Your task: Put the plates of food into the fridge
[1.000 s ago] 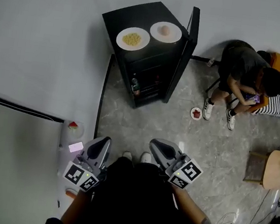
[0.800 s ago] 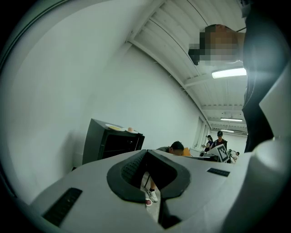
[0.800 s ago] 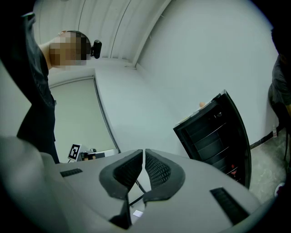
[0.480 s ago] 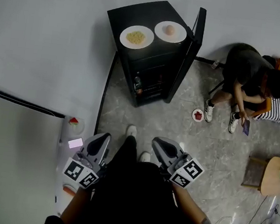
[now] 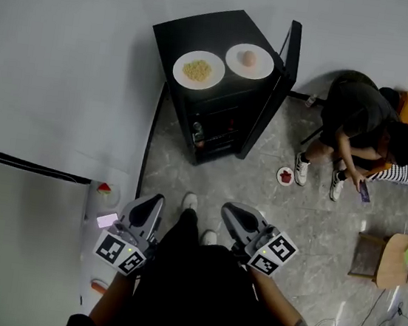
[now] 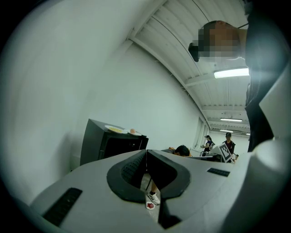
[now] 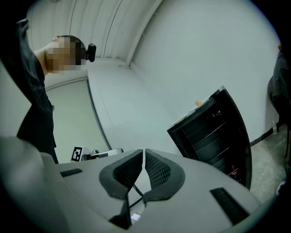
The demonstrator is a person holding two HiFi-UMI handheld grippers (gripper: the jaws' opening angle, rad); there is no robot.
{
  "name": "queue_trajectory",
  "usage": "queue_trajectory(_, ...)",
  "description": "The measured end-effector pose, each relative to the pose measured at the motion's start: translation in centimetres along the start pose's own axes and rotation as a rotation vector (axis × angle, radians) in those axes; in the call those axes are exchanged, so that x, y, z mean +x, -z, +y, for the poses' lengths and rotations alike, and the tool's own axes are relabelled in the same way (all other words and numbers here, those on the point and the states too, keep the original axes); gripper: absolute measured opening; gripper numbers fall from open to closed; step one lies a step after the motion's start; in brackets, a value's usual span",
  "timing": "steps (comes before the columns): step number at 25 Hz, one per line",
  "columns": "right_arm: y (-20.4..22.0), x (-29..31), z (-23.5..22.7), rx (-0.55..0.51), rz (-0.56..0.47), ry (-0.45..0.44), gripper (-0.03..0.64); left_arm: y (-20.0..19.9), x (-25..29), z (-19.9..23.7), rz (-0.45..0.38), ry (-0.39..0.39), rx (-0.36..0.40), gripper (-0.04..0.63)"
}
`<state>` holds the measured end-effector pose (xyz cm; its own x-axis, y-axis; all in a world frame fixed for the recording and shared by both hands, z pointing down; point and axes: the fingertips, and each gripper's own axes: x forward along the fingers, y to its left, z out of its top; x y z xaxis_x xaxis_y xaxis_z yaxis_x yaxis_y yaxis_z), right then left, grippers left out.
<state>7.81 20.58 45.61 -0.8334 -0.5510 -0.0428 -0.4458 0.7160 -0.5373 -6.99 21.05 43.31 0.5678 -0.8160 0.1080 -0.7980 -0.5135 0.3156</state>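
Step taken toward fridge (image 5: 195, 34) since a second ago; one shoe (image 5: 190, 202) now ahead of other. Left tongs (image 5: 152, 205) and right tongs (image 5: 232, 213) both closed, nothing between jaws, held low by body. Black fridge well ahead of both tongs, door open. On its top: white plate of yellow food (image 5: 198, 70) ahead of left tongs; white plate with pink round item (image 5: 249, 60) just beside it, toward right tongs' side.

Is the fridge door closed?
No, the door stands swung open at the right side of the fridge, leaving its inside in view.
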Motion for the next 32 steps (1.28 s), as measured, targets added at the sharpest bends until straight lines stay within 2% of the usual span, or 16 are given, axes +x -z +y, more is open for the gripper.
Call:
queue_trajectory(13, -3.4, 11.2, -6.2, 0.016, 0.025, 0.037, 0.034, -3.6, 7.1, 10.1, 0.013, 0.038, -0.006, 0.025)
queue_trajectory(19, -4.8, 15.8, -8.4, 0.016, 0.028, 0.063, 0.034, -4.6, 9.6, 13.5, 0.028, 0.086, -0.005, 0.024)
queue_trajectory(25, -6.3, 18.4, -9.6, 0.023, -0.003, 0.09, 0.032, -5.8, 11.3, 15.2, 0.019, 0.145, -0.013, 0.023)
queue_trajectory(29, -7.1, 19.0, -10.4, 0.092, -0.04, 0.087, 0.032, -6.1, 12.1, 15.4, 0.025, 0.144, -0.027, 0.023)
queue_trajectory(32, -7.7, 19.5, -11.5, 0.196, -0.069, 0.085, 0.032, -6.2, 12.7, 15.5, 0.028, 0.135, -0.028, 0.024)
